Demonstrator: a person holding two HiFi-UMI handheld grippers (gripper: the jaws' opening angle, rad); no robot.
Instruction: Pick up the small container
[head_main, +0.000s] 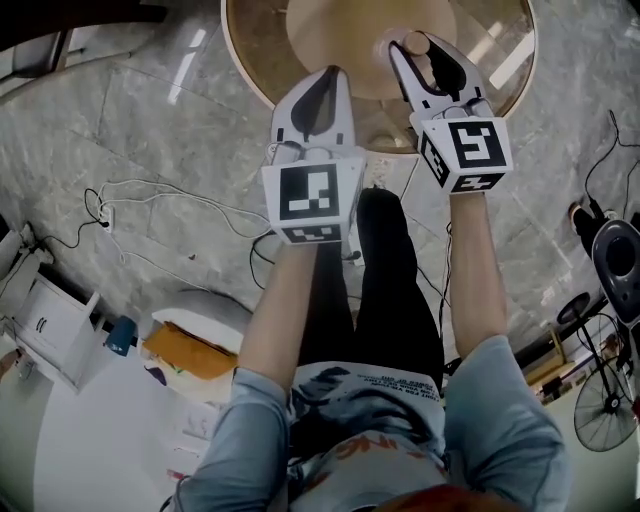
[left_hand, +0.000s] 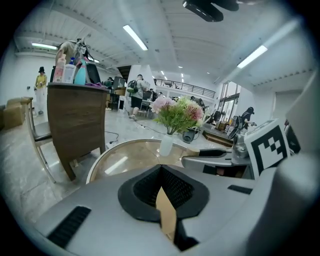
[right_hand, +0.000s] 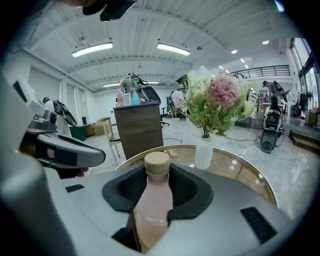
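The small container (right_hand: 154, 200) is a pale pink bottle with a tan cap. It stands upright between the jaws of my right gripper (right_hand: 157, 167), whose pads press on its sides. In the head view the right gripper (head_main: 411, 55) holds the bottle (head_main: 416, 42) over the near part of the round glass table (head_main: 250, 70). My left gripper (head_main: 332, 75) hovers just left of it above the table's front edge, jaw tips together and nothing held. In its own view the left gripper (left_hand: 161, 169) shows its pads meeting, with the right gripper's finger (left_hand: 212, 154) beside it.
A white vase of flowers (right_hand: 203, 152) stands further in on the table, also the vase (left_hand: 166, 144) in the left gripper view. A brown cabinet (left_hand: 75, 125) and a chair stand beyond. Cables (head_main: 150, 200) lie on the marble floor; a fan (head_main: 605, 410) stands at the right.
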